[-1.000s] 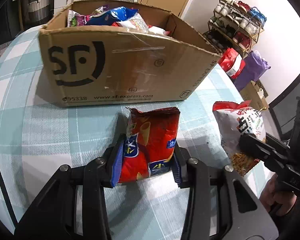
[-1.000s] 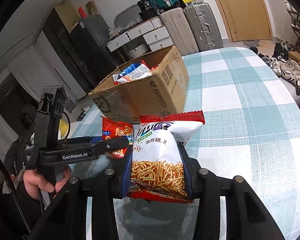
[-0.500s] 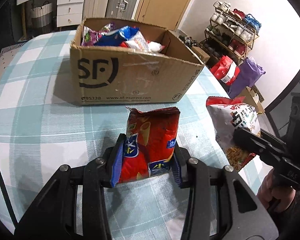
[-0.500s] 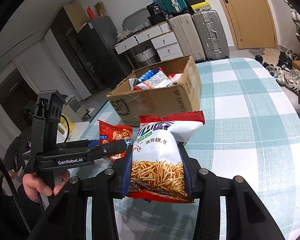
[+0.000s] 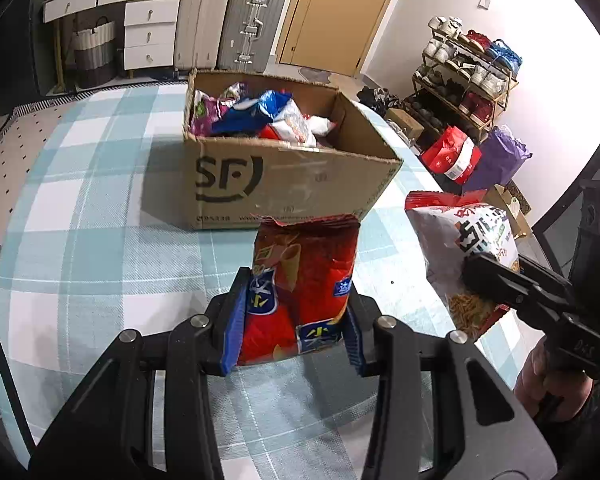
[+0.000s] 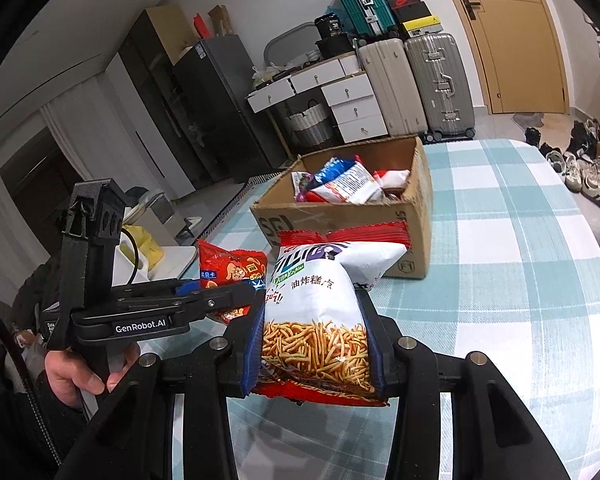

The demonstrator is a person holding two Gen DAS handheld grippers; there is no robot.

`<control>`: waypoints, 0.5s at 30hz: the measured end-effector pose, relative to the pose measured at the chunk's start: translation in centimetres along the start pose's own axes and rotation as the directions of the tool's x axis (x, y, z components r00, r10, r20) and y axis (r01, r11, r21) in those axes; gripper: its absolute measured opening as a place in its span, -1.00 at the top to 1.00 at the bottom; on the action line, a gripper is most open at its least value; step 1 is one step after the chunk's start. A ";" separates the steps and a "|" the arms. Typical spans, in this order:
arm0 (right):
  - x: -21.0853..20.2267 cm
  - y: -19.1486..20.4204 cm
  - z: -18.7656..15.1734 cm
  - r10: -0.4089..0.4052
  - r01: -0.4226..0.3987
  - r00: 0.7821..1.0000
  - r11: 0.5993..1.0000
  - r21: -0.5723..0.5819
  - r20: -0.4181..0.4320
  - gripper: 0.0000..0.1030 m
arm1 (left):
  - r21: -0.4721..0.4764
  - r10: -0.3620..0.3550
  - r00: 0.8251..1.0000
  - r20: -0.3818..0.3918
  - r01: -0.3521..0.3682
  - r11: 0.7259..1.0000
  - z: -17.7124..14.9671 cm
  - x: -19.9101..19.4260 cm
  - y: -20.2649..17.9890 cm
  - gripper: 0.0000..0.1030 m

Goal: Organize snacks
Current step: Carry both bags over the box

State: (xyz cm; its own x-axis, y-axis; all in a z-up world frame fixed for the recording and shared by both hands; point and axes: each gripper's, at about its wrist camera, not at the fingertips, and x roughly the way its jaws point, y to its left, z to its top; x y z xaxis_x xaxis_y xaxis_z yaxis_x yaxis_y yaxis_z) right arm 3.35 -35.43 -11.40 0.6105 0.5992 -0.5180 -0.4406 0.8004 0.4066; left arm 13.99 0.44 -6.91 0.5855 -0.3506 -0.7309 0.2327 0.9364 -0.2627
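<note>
Left tool (image 5: 292, 320) is clamped on a red snack bag (image 5: 300, 280), blue pads squeezing both sides of its lower half, bag upright and lifted clear of the tabletop (image 5: 100, 260). Right tool (image 6: 314, 344) is clamped the same way on a white snack bag with a red top seal (image 6: 320, 304), fried sticks printed on its front, also held off the checked cloth. From the right wrist view the left tool (image 6: 228, 300) sits just left of the white bag, with the red bag (image 6: 230, 272) pinched in its tip and a hand (image 6: 80, 368) on the grip. From the left wrist view the right tool (image 5: 500, 280) comes in from the right edge, holding the white bag (image 5: 460, 240) near the tabletop's edge. Beyond both bags, the open cardboard box (image 5: 284, 176) marked SF stands on the tabletop, with several snack packs (image 5: 256, 116) piled inside, purple, blue and white ones visible. Further back on the floor: two suitcases (image 5: 228, 20), white drawers (image 5: 148, 28), a door (image 5: 340, 12), and a shoe rack (image 5: 468, 68) against the right wall.
</note>
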 end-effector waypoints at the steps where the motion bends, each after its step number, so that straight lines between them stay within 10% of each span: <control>1: 0.0 0.2 0.2 0.000 0.000 1.000 1.000 -0.005 0.001 0.18 | 0.001 0.000 1.000 0.003 0.000 1.000 0.2 -0.3 0.1 0.26; 15: 0.0 1.8 4.8 0.025 -0.023 0.999 0.998 -0.051 0.048 0.18 | 0.003 0.019 0.997 0.068 -0.019 1.000 5.2 -3.6 1.4 0.26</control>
State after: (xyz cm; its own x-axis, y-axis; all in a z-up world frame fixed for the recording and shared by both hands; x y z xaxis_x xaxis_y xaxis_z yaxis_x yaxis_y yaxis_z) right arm 5.68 -34.10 -7.08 0.6298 0.6175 -0.4712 -0.4871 0.7865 0.3795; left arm 16.23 2.95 -1.43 0.6414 -0.3333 -0.6910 0.2240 0.9428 -0.2469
